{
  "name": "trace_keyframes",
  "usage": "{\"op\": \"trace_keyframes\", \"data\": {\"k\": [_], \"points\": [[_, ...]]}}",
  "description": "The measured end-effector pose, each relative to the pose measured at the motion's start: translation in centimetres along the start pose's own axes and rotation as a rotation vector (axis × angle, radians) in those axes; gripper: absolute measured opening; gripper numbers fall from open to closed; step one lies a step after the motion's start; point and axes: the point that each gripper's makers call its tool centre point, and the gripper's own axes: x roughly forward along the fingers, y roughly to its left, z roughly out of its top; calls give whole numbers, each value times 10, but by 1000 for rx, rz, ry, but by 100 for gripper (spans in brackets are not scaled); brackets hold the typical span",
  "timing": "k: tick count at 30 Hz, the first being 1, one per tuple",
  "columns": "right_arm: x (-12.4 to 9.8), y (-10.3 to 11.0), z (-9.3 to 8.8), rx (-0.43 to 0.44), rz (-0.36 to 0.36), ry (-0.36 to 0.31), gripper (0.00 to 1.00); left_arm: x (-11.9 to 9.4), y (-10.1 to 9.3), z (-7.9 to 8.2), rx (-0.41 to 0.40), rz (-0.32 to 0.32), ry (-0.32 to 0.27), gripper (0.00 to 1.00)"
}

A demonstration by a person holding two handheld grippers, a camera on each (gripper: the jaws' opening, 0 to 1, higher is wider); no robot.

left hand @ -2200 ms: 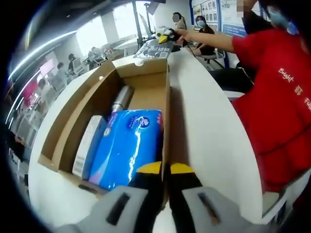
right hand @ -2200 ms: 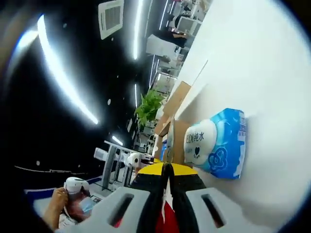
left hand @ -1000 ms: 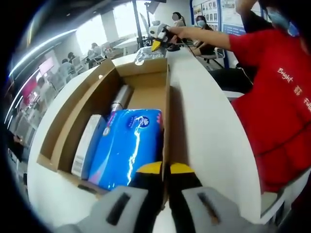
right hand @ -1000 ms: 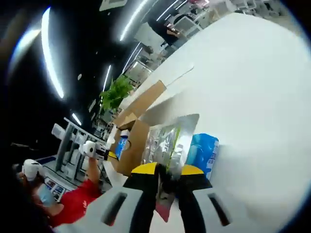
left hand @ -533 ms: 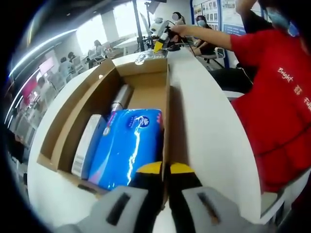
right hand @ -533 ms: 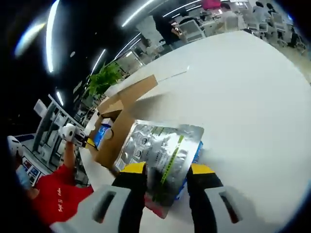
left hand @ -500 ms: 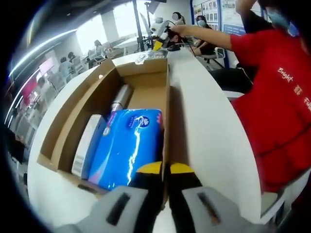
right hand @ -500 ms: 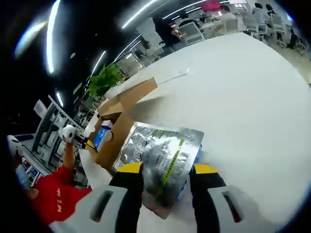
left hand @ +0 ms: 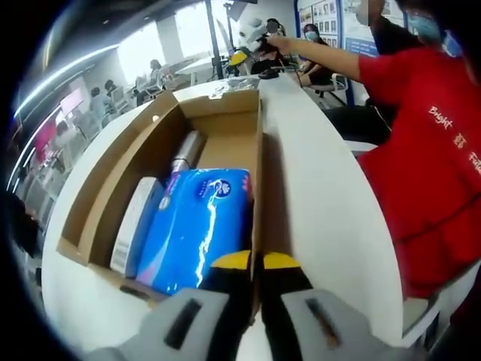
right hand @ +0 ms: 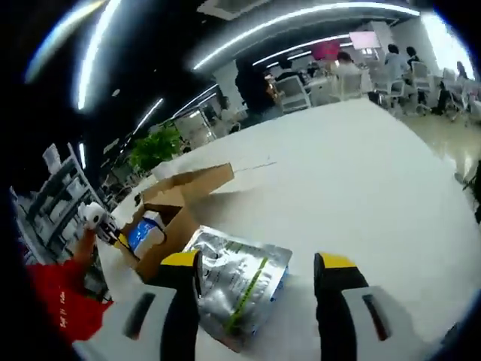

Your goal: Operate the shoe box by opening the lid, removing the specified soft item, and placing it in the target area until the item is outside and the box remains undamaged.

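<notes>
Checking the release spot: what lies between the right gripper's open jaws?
In the right gripper view, the silver foil pouch lies on the white table between the right gripper jaws, over a blue pack.

Brown cardboard shoe box [left hand: 135, 162], plain inside. Bright blue pack [left hand: 197, 226] in it, white swirls and a dark blue round mark. White carton [left hand: 135, 224] alongside; silver-grey cylinder [left hand: 188, 153] further in. White table [left hand: 319, 195]. Red shirt [left hand: 428, 143] with white lettering. Yellow tips on black jaws, grey bodies, on left gripper [left hand: 254, 265] and right gripper [right hand: 259, 265]. Silver foil pouch [right hand: 234, 282], green stripe, dark print.
</notes>
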Motion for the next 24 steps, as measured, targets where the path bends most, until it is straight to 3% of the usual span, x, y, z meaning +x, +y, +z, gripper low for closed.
{"op": "trace_keyframes", "data": {"k": [5,7,9,14,15,16,18,19,24], "points": [[-9,41,52,-227,-38,-153,62,0,0,-1,-2,2,1,2],[-9,55,63,-241,-36,-196,61,-1,-1,1,0,6,-1,2],[-9,85,76,-278,-11,-252,59,-1,-2,1,2,9,-3,2],[7,125,66,-394,64,-193,53,-1,-1,-1,5,12,-5,2],[10,153,64,-444,112,-194,52,-1,-1,0,7,13,-6,2],[12,166,63,-464,159,-197,49,-2,-2,0,7,13,-7,2],[16,172,56,-481,228,-147,45,-1,0,-2,5,11,-7,2],[22,188,54,-511,231,-126,44,-1,1,-3,4,10,-6,2],[36,216,51,-579,283,-84,36,-1,1,-3,6,15,-6,2]]}}
